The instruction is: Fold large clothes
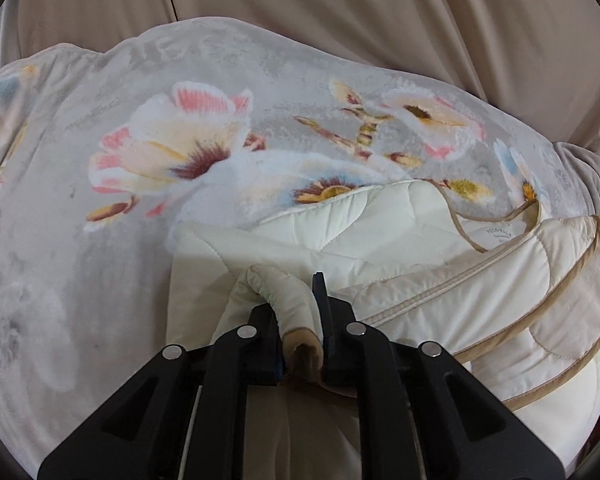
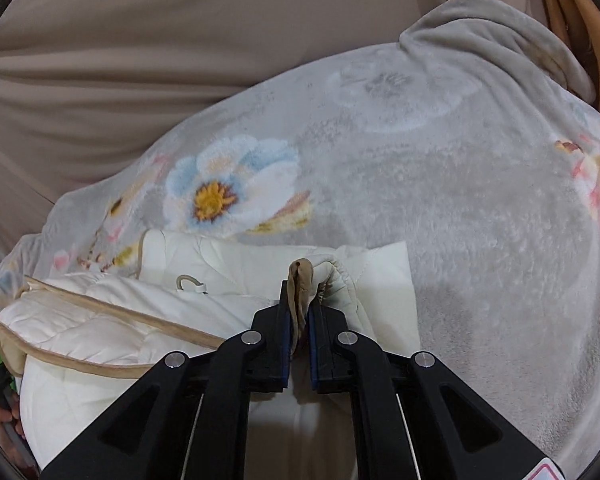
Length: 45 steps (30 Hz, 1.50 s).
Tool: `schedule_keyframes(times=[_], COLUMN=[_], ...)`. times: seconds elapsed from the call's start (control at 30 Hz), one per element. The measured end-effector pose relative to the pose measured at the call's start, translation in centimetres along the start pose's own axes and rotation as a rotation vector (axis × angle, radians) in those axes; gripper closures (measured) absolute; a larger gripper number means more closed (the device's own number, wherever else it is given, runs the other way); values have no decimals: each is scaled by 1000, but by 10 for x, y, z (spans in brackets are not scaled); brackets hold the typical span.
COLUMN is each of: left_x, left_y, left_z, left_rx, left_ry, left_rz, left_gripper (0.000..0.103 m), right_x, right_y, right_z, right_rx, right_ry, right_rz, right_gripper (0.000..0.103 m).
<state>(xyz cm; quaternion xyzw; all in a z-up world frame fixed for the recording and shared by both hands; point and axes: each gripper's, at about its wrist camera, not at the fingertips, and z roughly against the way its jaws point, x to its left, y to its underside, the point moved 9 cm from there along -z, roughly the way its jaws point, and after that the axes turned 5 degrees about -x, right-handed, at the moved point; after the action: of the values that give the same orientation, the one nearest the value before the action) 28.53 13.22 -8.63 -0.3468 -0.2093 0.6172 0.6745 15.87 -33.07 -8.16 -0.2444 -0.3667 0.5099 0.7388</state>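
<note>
A cream quilted jacket (image 1: 440, 292) with tan trim lies on a grey floral blanket (image 1: 100, 208). In the left wrist view my left gripper (image 1: 300, 320) is shut on a bunched jacket cuff with a tan edge (image 1: 284, 292), at the jacket's left side. In the right wrist view the jacket (image 2: 112, 320) fills the lower left, and my right gripper (image 2: 300, 308) is shut on another tan-edged cuff (image 2: 300, 280) at its right side. Both grippers sit low over the garment. The jacket's collar label (image 1: 494, 236) faces up.
The blanket (image 2: 480, 220) covers a bed or sofa and spreads wide around the jacket. Beige fabric (image 1: 340, 8) rises behind it in both views. An orange-brown cloth (image 2: 572, 20) shows at the far right.
</note>
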Motion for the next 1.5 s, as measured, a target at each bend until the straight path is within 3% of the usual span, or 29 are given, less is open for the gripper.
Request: schedule_keyframes(times=[0.17,0.3,0.4,0.6,0.63,0.73,0.8,0.83,0.9,0.97,1.07,1.17,1.33,1.43,1.5], left_x=[-2,4,-1,-35,-42,-71,-100,-113,-138,-153,-155,-142,-119,-117,-119], left_y=[-2,-18,-34,-60,-64,-81,-85,-83,-74,-61,-43,-27,-12,-9,-7], left_z=[5,47,97,165,174,207,209,201,166,121,58,15,-3,-8,-11], left_rx=[-36,-85,-144,-247,-287,-487,-524,-498,-380,-257,-152,-89,-52,-55,-58], left_ry=[-8,28,98,182,166,-2,-37,-7,66,93,33,-24,-2,-2,-11], left_rz=[-8,16,13,44,32,-119,-212,-232,-257,-270,-288,-283,-203,-200,-211], left_gripper=[91,84,71,44,35,24,15,14,14,14,16,17,15,14,13], right_x=[2,0,0,54,70,121,151,163,184,196,194,169,95,56,39], right_y=[0,-21,-43,-60,-59,-48,-39,-34,-21,-7,8,12,-3,-8,-6], right_z=[0,40,92,167,172,177,169,162,136,104,60,26,-2,-9,-13], right_rx=[0,-72,-181,-325,-335,-350,-349,-339,-275,-204,-131,-77,-23,4,26], right_ry=[7,-83,-161,-242,-253,-269,-263,-265,-275,-268,-201,-114,-4,15,-21], right_rz=[14,-61,-87,68,106,253,353,387,430,451,502,505,365,257,175], right_gripper=[98,87,65,65,65,65,65,65,65,67,71,72,73,75,76])
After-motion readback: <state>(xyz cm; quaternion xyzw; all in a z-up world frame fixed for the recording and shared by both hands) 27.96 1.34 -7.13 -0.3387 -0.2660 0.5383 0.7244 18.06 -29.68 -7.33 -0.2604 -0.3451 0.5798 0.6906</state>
